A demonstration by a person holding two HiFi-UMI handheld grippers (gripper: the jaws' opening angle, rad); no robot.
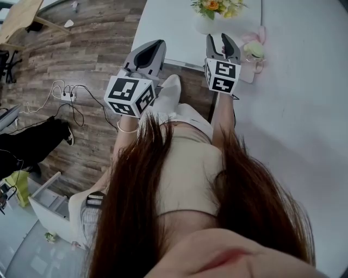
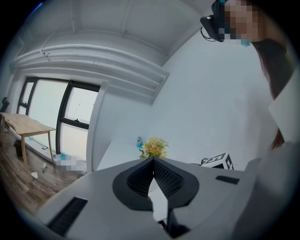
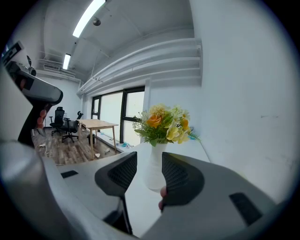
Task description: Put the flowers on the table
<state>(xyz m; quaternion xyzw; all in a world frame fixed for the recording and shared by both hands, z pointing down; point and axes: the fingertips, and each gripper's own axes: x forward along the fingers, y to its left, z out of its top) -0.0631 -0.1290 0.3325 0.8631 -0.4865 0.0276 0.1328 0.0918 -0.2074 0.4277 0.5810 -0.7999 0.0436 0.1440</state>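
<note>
A bunch of yellow and orange flowers (image 1: 215, 6) stands upright in a white vase (image 1: 205, 24) on the white table (image 1: 174, 32), near its far side. My right gripper (image 1: 220, 38) hovers just short of the vase. In the right gripper view the flowers (image 3: 164, 124) and vase (image 3: 153, 166) show beyond the jaws of the right gripper (image 3: 149, 158), which stand apart with nothing between them. My left gripper (image 1: 156, 46) is held over the table's near edge, left of the right one. Seen in its own view, the left gripper (image 2: 152, 160) has its tips touching and holds nothing, with the flowers (image 2: 153, 147) beyond.
A pink cup with a green lid (image 1: 253, 54) stands on the table right of the right gripper. Left of the table is wooden floor with a power strip and cables (image 1: 67, 96), a black bag (image 1: 32, 144) and a wooden desk (image 1: 19, 19). Office chairs (image 3: 63, 125) stand farther back.
</note>
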